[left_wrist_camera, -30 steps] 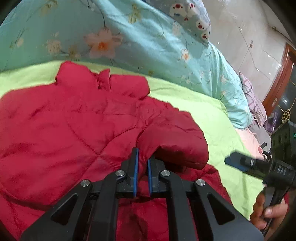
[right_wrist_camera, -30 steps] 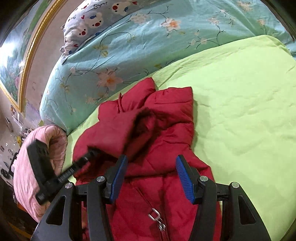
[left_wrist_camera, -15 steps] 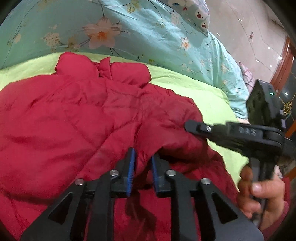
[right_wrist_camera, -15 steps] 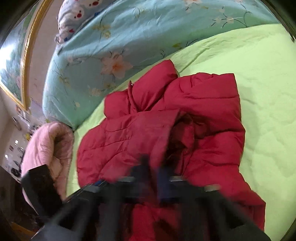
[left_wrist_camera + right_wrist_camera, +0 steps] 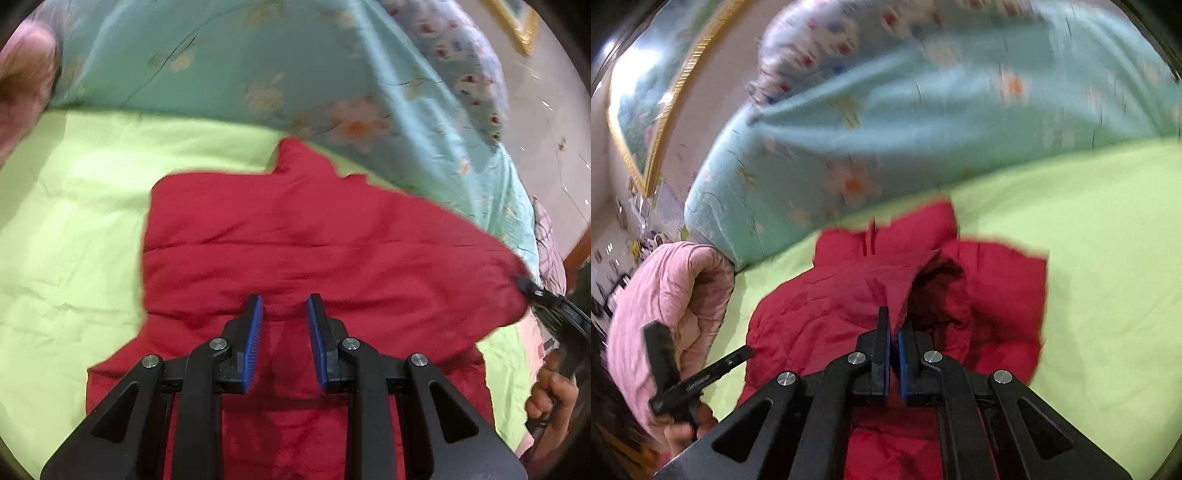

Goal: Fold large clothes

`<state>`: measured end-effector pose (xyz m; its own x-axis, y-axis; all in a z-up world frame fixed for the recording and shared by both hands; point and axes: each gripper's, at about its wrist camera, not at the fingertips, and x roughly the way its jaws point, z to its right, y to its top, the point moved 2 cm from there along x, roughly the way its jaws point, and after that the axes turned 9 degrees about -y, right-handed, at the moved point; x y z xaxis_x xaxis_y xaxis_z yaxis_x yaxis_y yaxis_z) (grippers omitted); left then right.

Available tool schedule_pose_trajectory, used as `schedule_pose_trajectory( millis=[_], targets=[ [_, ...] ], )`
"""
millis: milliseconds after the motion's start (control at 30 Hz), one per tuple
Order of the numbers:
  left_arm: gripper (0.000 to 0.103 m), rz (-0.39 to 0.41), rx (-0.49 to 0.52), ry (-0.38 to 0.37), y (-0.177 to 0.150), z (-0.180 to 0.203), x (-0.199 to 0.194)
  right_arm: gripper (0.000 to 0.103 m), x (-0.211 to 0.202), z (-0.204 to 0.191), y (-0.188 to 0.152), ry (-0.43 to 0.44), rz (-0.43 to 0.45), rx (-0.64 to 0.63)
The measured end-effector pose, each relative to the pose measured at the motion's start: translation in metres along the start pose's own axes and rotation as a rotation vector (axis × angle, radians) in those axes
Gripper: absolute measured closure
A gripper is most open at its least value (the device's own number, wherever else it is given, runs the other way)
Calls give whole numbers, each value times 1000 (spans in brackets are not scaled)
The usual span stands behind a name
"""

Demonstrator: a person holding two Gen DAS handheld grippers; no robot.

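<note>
A red quilted jacket [image 5: 295, 236] lies on the light green bedsheet [image 5: 66, 221]. In the left wrist view my left gripper [image 5: 284, 306] is open, its blue pads apart just above the jacket's fabric, holding nothing. In the right wrist view my right gripper [image 5: 894, 325] is shut on a fold of the red jacket [image 5: 827, 306] beside the dark sleeve opening [image 5: 938, 280]. The right gripper's tip also shows at the jacket's right edge in the left wrist view [image 5: 532, 288]. The left gripper shows at the lower left of the right wrist view [image 5: 701, 376].
A turquoise floral quilt [image 5: 886, 122] is bunched along the far side of the bed, with a patterned pillow [image 5: 842, 40] behind it. A pink padded garment [image 5: 665, 291] lies at the bed's left end. A framed picture [image 5: 642, 103] hangs on the wall.
My left gripper has let go of the jacket fold and opened. My right gripper has closed on the jacket near the sleeve opening. Both views have swung and are blurred.
</note>
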<state>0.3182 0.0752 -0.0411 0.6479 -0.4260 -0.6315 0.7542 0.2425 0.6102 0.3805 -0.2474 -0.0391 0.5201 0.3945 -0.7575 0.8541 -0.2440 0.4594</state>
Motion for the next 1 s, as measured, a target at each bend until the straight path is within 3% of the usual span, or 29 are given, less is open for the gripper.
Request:
schedule_pose_trajectory(
  millis=[67, 200, 367, 500, 600, 667, 800, 1000],
  targets=[
    [81, -32, -17, -3, -4, -11, 11, 101, -5, 2, 2, -33, 4, -24],
    [81, -59, 16, 11, -13, -11, 21, 101, 27, 20, -27, -128, -115, -35],
    [81, -79, 42, 18, -8, -8, 23, 98, 56, 42, -57, -162, -220, 4],
    [81, -81, 46, 16, -7, -8, 22, 89, 34, 40, -46, -191, -186, 41],
    [81, -78, 58, 24, -8, -8, 21, 89, 3, 23, -26, -230, -53, 6],
    [81, -79, 64, 29, -8, -6, 23, 86, -5, 3, -16, -187, -18, -30],
    [81, -83, 64, 32, -8, -6, 23, 77, 18, -32, -7, -135, -54, -116],
    [81, -94, 71, 31, -9, -8, 26, 77, 79, -16, -29, -246, -186, -139]
  ],
)
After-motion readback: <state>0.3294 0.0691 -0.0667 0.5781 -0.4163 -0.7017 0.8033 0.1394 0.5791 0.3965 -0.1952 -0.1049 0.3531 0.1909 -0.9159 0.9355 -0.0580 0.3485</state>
